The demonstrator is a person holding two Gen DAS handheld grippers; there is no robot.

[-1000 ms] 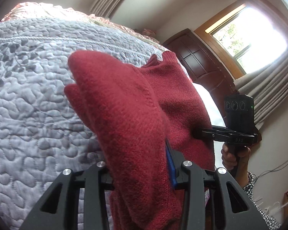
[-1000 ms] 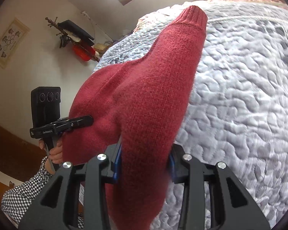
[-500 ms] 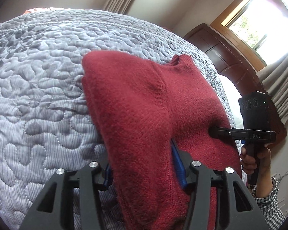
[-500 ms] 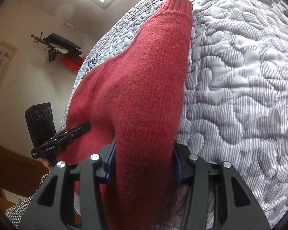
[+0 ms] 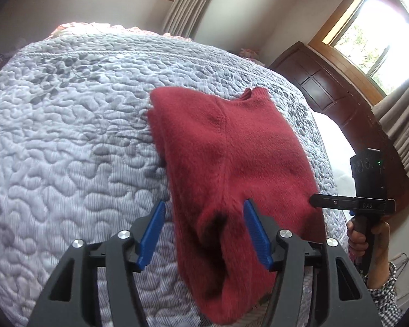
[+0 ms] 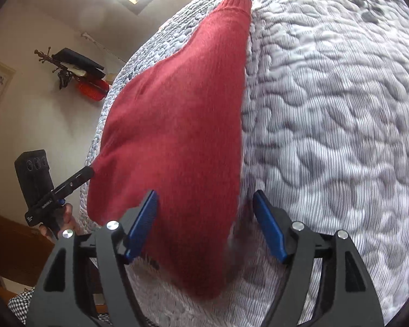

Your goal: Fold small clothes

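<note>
We had red sweater [image 5: 231, 169] lying mid-frame on quilted bed [image 5: 68, 141], near edge sagging over the side; left gripper [image 5: 204, 234] and right gripper [image 6: 204, 226] jaws spread wide, gripping nothing, probably so fold settles flat

Red knit sweater [image 5: 231, 147] folded, flat on quilt [image 5: 68, 136].

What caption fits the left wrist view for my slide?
Open left gripper straddles a red sweater on the grey quilted bedspread.

sweater [image 5: 231, 147] on quilt [image 5: 68, 136], between tongs [image 5: 204, 231]
</note>
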